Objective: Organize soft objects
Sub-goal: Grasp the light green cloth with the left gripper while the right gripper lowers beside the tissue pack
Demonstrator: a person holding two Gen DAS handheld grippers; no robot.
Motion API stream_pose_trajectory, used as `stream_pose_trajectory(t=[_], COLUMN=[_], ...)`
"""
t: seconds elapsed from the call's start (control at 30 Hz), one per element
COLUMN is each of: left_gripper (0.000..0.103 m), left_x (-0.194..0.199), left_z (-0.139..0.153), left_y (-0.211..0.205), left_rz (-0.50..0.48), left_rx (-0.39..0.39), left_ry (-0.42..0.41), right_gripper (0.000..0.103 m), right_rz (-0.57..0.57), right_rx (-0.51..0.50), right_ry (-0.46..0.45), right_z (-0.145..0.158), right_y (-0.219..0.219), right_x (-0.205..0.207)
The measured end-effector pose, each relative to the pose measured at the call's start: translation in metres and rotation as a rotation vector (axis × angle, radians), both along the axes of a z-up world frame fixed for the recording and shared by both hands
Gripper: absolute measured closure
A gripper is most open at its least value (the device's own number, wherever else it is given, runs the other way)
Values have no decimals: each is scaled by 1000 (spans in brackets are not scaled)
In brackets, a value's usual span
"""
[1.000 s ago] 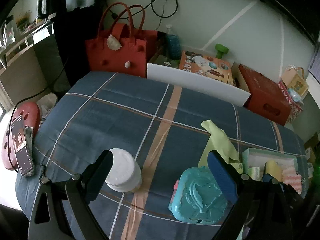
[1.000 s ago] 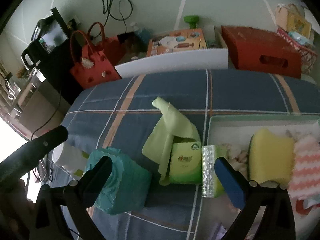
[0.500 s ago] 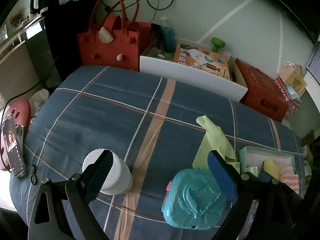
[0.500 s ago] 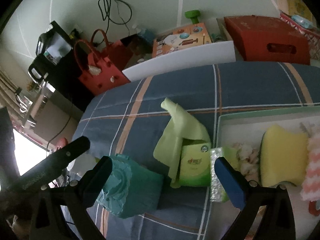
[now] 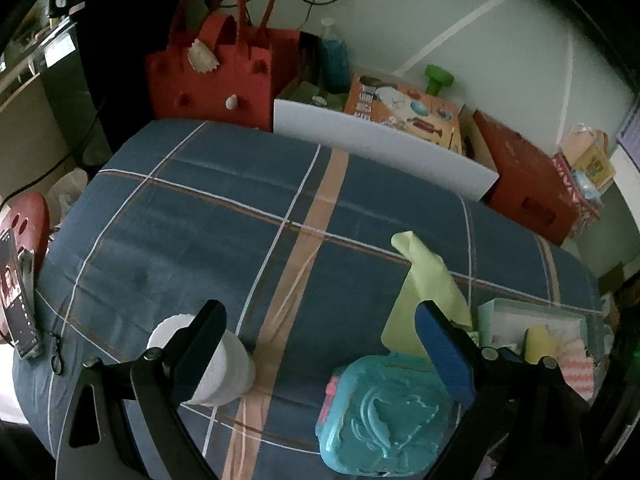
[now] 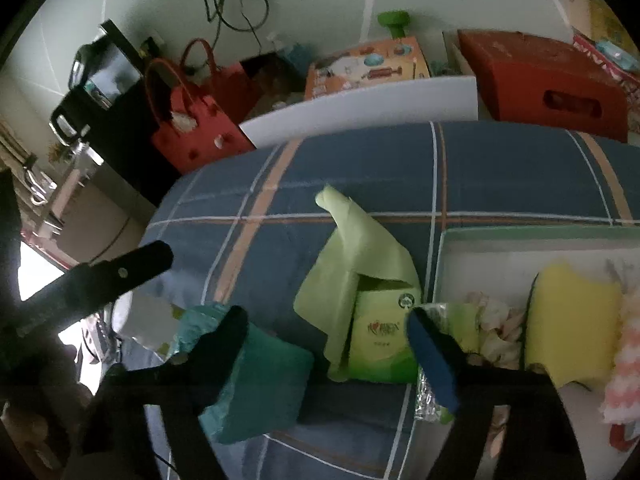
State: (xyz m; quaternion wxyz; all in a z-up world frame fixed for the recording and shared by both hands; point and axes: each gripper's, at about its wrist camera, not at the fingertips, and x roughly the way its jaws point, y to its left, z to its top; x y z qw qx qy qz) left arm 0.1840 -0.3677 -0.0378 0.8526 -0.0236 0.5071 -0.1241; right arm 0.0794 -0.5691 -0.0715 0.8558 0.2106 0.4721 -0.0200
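In the right wrist view, my right gripper (image 6: 328, 348) hangs over a green tissue pack (image 6: 380, 332) with a lime cloth (image 6: 352, 252) draped on it. Its jaws are closing with the pack between them, and the pads are still apart from it. A pale tray (image 6: 540, 234) to the right holds a yellow sponge (image 6: 572, 320) and a pink-and-white cloth (image 6: 624, 360). My left gripper (image 5: 320, 344) is open and holds nothing. It hovers between a white cup (image 5: 224, 368) and a teal toy case (image 5: 384, 412). The lime cloth (image 5: 424, 292) lies just beyond it.
A blue plaid cloth (image 5: 224, 220) covers the table. The teal case (image 6: 260, 380) sits beside the pack. A phone (image 5: 16, 312) lies at the left edge. Behind the table stand a red bag (image 5: 216, 80), a white board (image 5: 384, 148) and a red box (image 5: 524, 184).
The right gripper's jaws have narrowed around the tissue pack. The left gripper has drifted slightly, so the white cup now sits partly behind its left finger.
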Motion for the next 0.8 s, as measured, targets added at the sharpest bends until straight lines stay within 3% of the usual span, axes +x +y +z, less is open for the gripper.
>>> stream_pose_trajectory(t=[0.23,0.4,0.7,0.8], left_gripper=[8,8,8,8], left_x=[0,2,10,14], left_z=[-7,-8,-18,-23], left_y=[-6,-14,-28,-34], left_rz=[-30,-56,-89,-102], left_rx=[14,14,14,-26], left_ry=[21,26,85,134], right_gripper=[28,45,51,52], right_rz=[-32,-32,-42,-45], right_rx=[-29,-58,-83,-100], right_ry=[11,36,53,58], right_z=[0,-3,-5,-5], right_y=[-10,-8,-11,-11], right_x=[-5,-3,0,-1])
